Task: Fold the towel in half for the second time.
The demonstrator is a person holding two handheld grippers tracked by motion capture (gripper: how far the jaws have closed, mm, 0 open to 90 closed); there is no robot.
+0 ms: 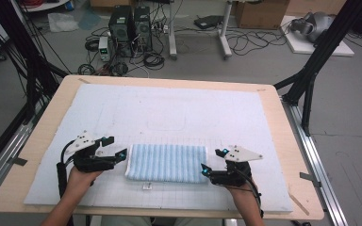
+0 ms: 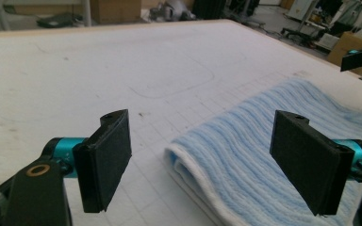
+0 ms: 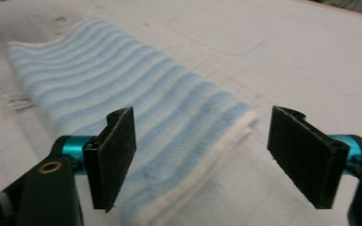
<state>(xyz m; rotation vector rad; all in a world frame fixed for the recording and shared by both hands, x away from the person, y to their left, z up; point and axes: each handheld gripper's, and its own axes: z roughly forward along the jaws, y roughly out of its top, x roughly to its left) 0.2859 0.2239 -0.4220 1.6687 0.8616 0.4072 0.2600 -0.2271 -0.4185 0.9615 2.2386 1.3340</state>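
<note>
The striped towel lies folded on the surface; left gripper and right gripper flank it, jaws wide, holding nothing.

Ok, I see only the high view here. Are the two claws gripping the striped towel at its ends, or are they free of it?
Observer: The left claw is open, and its pads press nothing; the towel lies just ahead.
Operator: And the right one?
Observer: The right claw is open too, hanging over the towel's white hem.
Operator: Is the towel a single layer?
Observer: No, the end by the left claw shows folded layers.
</note>
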